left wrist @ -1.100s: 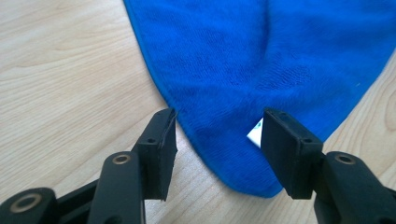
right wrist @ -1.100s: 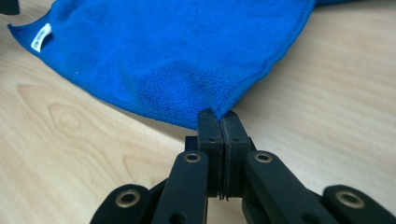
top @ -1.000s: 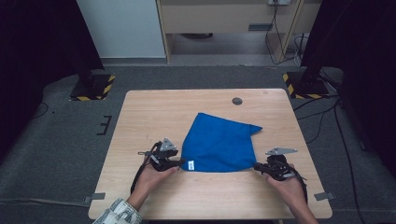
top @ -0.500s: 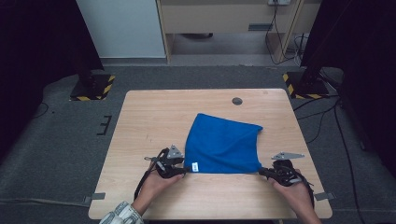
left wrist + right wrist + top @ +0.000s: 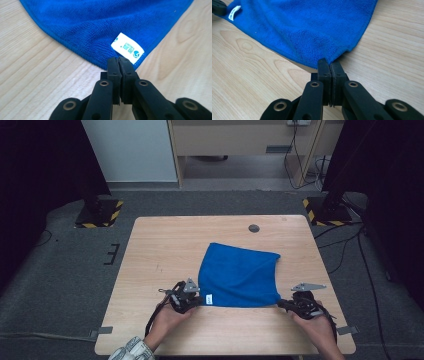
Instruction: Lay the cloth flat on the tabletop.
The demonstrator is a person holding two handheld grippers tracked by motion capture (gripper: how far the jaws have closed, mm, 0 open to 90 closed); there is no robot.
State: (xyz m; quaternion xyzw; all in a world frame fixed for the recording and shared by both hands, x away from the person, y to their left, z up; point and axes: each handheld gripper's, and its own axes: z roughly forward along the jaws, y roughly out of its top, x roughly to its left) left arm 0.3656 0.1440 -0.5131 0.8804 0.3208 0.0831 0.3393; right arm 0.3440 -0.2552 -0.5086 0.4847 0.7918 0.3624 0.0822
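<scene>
Two corners of my blue cloth sit pinched in the closed left gripper and right gripper, its near edge apparently parallel to the table front.

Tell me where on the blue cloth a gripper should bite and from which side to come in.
Grip the blue cloth at its two near corners, coming in low from the person's side. It lies flat, so only the hemmed corners give the jaws an edge to close on. The left gripper pinches the corner beside the white label; the right gripper pinches the other.
</scene>
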